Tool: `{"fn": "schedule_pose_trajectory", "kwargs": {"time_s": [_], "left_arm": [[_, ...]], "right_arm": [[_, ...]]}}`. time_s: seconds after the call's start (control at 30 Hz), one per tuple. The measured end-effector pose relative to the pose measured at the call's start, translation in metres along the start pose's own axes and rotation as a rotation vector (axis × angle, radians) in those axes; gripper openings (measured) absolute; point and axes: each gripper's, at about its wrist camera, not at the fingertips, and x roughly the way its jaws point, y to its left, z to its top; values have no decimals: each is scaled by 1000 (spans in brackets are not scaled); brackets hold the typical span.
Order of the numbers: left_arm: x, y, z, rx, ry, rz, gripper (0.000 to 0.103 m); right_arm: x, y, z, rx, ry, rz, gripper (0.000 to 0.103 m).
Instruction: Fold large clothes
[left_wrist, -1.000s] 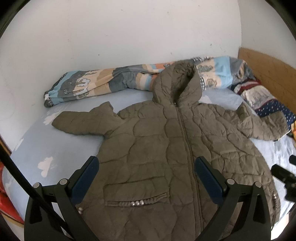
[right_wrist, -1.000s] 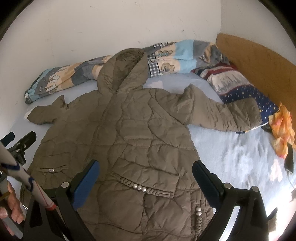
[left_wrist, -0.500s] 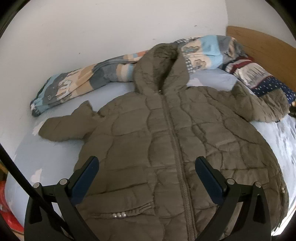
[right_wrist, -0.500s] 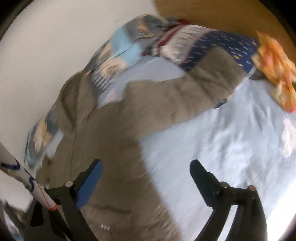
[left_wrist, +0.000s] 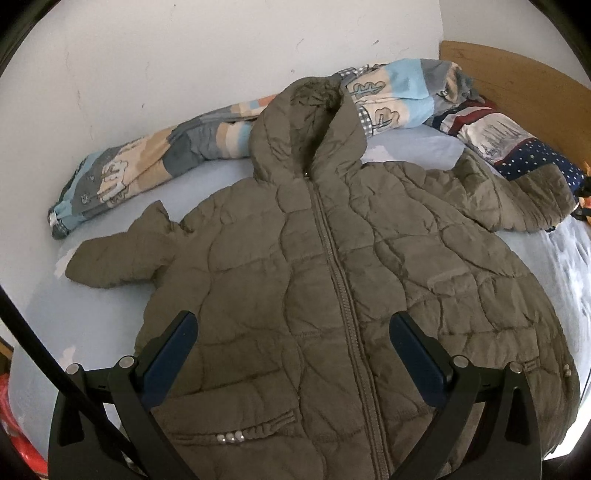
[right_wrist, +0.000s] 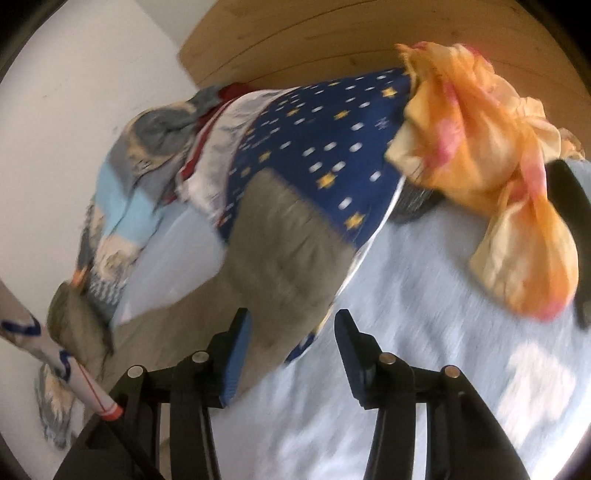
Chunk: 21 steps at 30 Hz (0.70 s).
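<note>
Left wrist view: a quilted olive jacket (left_wrist: 332, 280) lies flat, zipped, on the pale blue bedsheet (left_wrist: 107, 325) by a white wall (left_wrist: 184, 55). The left gripper (left_wrist: 293, 354) hovers above its front, fingers wide apart and empty. The right gripper (right_wrist: 291, 341) is closing over the jacket's sleeve (right_wrist: 288, 254), pads not yet pressing. Star-print pillow (right_wrist: 325, 140), crumpled orange cloth (right_wrist: 491, 177) and wooden headboard (right_wrist: 332, 37) lie beyond.

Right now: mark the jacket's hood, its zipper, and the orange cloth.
hood (left_wrist: 306, 122), left wrist view, on its quilted left side.
zipper (left_wrist: 341, 288), left wrist view, midway down the track.
orange cloth (right_wrist: 476, 147), right wrist view, on its bunched middle.
</note>
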Motion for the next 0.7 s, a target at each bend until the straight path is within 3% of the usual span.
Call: {"fn": "schedule_pose_trajectory", "kwargs": {"time_s": [0.23,0.33,0.37,0.43,0.7], "left_arm": [[15,-1,-1,-3,31,11,103],[21,-3,-2,6,43,18,103],[21,-4,-2,7,45,20,103],[22,-5,-2,10,43,22,103],[9,5,-2,-12,18,19,103]], "right_arm": [[42,-18,21,38,-5,3,51],[53,-14,23,14,7,11,34],[52,-13,23,4,-4,-7,23],[43,-11,20,1,-26,-2,16],[-23,0,35,27,-137,-1,13]]}}
